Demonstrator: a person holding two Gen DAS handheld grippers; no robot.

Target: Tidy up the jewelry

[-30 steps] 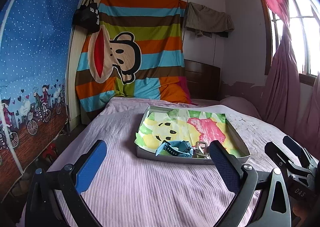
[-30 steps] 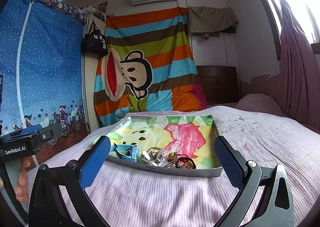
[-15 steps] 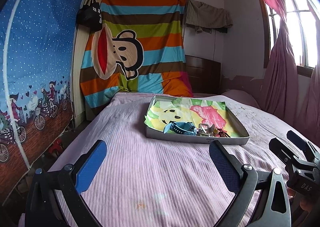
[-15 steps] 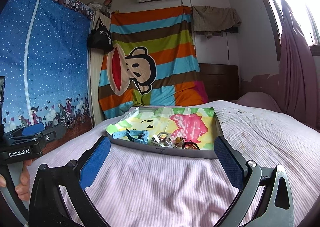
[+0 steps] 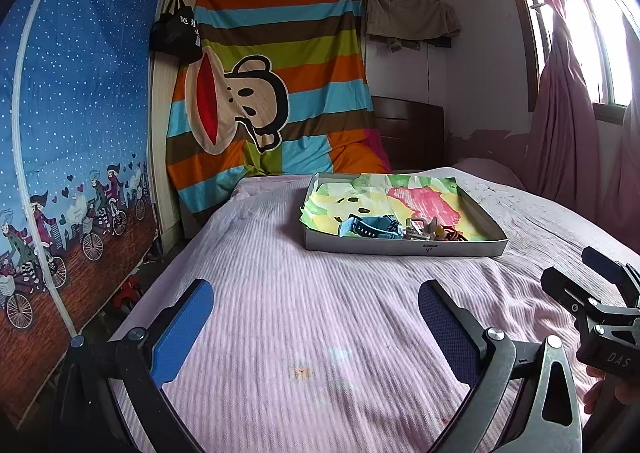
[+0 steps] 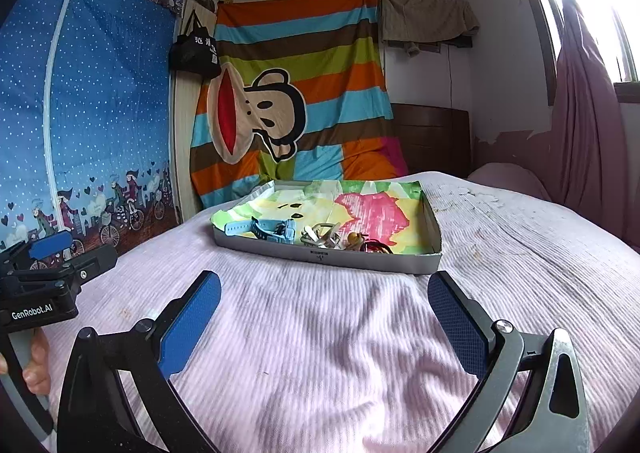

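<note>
Hovering nearest, over the pink ribbed bedspread (image 5: 320,313): left gripper (image 5: 316,317), jaws spread wide, nothing between its blue pads (image 5: 182,329); right gripper (image 6: 324,317), likewise wide apart and empty. Beyond both, well apart from either — shallow grey box tray (image 6: 328,255) lying flat on the bed, lined with bright cartoon paper. Along the tray's near wall: light blue watch (image 6: 264,230), silver metal pieces (image 6: 320,236) just beside it, dark red-and-black bangles (image 6: 376,248) at the right end. Farthest — striped monkey-print cloth (image 5: 272,93) hung on the wall.
</note>
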